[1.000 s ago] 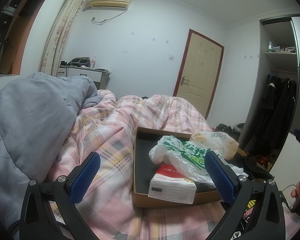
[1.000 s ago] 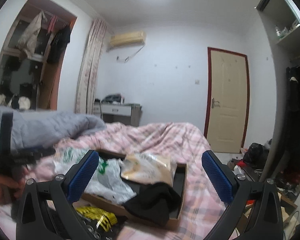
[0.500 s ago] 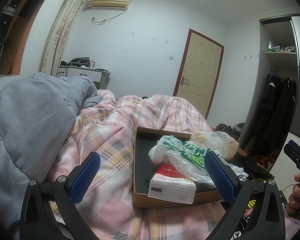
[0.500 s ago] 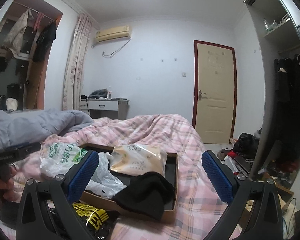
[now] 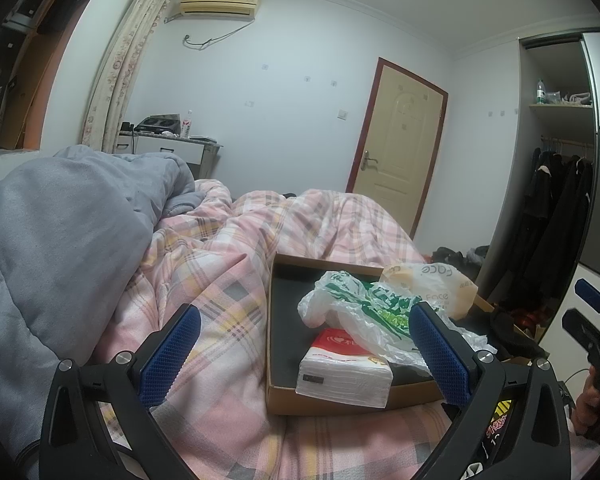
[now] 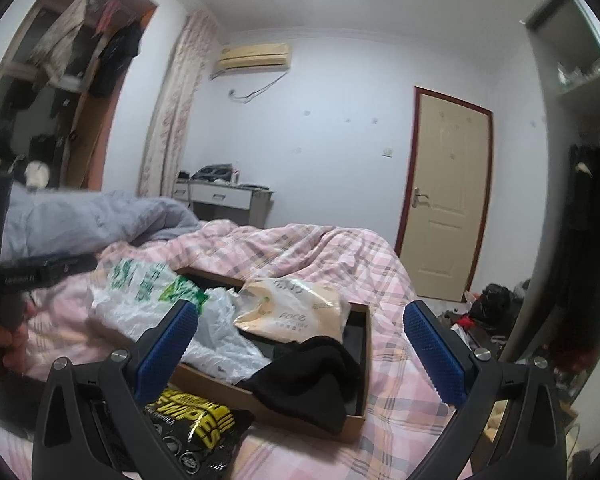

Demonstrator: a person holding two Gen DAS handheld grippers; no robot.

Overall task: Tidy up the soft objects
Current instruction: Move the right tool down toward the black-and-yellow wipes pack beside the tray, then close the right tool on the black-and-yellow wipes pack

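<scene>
A shallow cardboard box (image 5: 277, 392) (image 6: 360, 404) lies on the pink plaid quilt (image 5: 220, 280). It holds a white tissue pack (image 5: 344, 372), a crumpled green-and-white plastic bag (image 5: 356, 304) (image 6: 140, 292), a beige "face" wipes pack (image 5: 432, 284) (image 6: 296, 312) and a black garment (image 6: 312, 380). A black-and-yellow packet (image 6: 196, 428) lies in front of the box. My left gripper (image 5: 300, 356) hovers open before the box, empty. My right gripper (image 6: 300, 356) is open and empty, above the box's near corner.
A grey duvet (image 5: 52, 232) is heaped on the left of the bed. A cream door (image 5: 396, 160), a desk (image 5: 168, 148) and an open wardrobe with dark coats (image 5: 556, 216) line the room. Clutter lies on the floor (image 6: 496, 308) at right.
The right gripper has swung and risen: the box sits lower and more central in its view. In the left wrist view, the right gripper has come further into sight at the right edge.
</scene>
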